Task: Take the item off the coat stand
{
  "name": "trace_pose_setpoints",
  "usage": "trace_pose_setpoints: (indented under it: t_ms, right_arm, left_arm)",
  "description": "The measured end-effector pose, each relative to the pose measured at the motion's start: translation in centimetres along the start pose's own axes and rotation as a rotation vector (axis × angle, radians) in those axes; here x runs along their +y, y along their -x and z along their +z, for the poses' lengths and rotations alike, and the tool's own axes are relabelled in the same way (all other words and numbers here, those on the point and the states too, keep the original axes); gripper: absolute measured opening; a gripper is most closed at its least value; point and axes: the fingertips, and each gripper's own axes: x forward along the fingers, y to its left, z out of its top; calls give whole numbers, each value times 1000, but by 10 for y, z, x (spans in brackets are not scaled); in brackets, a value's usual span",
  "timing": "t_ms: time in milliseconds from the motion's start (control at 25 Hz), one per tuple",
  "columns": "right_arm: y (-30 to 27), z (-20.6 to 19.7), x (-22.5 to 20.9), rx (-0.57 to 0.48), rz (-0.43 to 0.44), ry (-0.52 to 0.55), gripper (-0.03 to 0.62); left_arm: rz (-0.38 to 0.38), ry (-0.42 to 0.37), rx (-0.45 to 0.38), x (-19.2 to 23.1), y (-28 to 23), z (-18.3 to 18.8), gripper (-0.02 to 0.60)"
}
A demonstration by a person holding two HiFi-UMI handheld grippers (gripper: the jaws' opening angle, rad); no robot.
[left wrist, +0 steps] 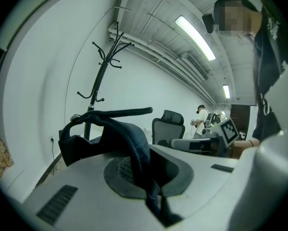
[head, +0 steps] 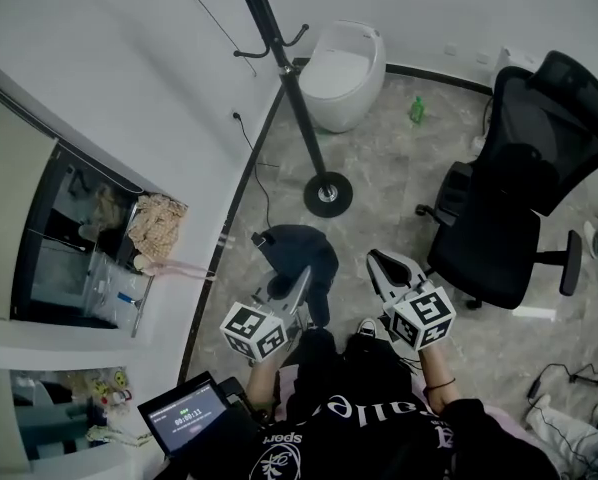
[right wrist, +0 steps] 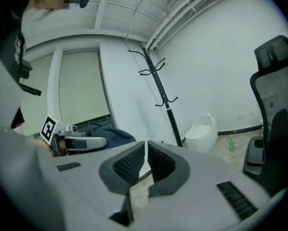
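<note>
A dark blue cap [head: 301,252] hangs from my left gripper [head: 301,286], off the stand and low over the floor. In the left gripper view the cap [left wrist: 116,134] fills the space between the jaws, and the left gripper [left wrist: 145,173] is shut on its fabric. The black coat stand [head: 297,98] rises from a round base [head: 327,194] ahead of me, its hooks [left wrist: 107,57] bare. To the right of the cap, my right gripper [head: 383,266] is shut, and the right gripper view shows its pads [right wrist: 134,163] almost touching with nothing between them.
A white rounded bin [head: 343,72] stands behind the stand by the wall. A black office chair [head: 519,188] is at the right, a green bottle [head: 416,110] on the floor behind. A small screen [head: 184,414] sits at my lower left. Cables lie at the right.
</note>
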Motion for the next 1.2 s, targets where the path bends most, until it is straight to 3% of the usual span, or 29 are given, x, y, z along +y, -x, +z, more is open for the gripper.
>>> trace_pose_setpoints:
  t_ms: [320, 1200]
  right_arm:
    - [-16, 8, 24, -14, -13, 16, 18]
    - [-94, 7, 130, -53, -106, 8, 18]
  left_arm:
    - [-54, -38, -18, 6, 16, 13, 11]
    - [-238, -80, -1, 86, 97, 23, 11]
